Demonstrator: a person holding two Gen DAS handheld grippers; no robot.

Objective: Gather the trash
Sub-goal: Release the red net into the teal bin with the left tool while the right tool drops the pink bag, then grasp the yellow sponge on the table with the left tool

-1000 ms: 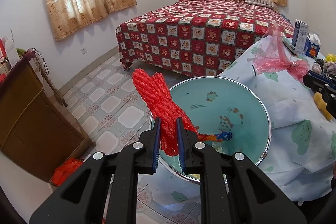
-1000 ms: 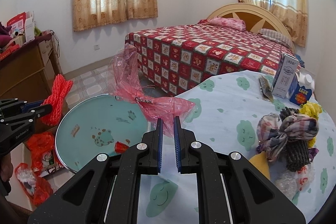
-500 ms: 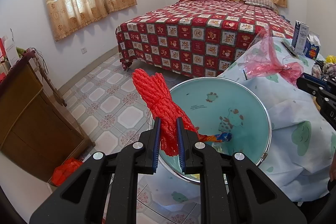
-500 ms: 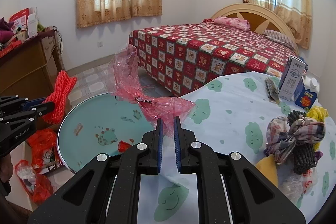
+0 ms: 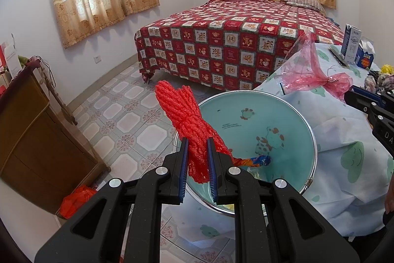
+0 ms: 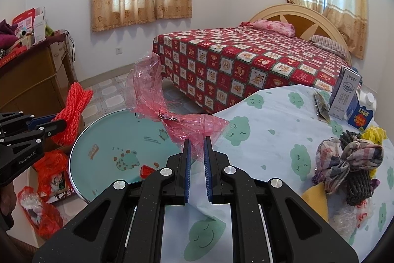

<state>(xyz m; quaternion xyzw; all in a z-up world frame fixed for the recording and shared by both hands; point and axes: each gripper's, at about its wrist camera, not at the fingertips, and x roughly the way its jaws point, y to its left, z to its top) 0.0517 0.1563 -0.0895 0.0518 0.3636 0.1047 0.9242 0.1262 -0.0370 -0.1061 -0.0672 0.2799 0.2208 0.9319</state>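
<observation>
My left gripper (image 5: 198,147) is shut on a bundle of red plastic rope (image 5: 183,115) and holds it above the near left rim of a round teal basin (image 5: 261,120). A small red and blue wrapper (image 5: 256,160) lies in the basin. My right gripper (image 6: 195,143) is shut on a crumpled pink plastic bag (image 6: 162,110) and holds it above the table's left edge, beside the basin (image 6: 118,139). The rope also shows in the right wrist view (image 6: 73,112), and the pink bag in the left wrist view (image 5: 312,73).
The table has a pale blue cloth with green clouds (image 6: 266,130). On it are a milk carton (image 6: 344,93), a small blue box (image 6: 360,115) and a heap of cloth and wrappers (image 6: 349,164). A brown cabinet (image 5: 29,134) and red bags (image 6: 49,164) stand left. A bed (image 5: 234,41) is behind.
My right gripper has moved the pink bag a little to the left, toward the basin. My left gripper holds the rope almost still.
</observation>
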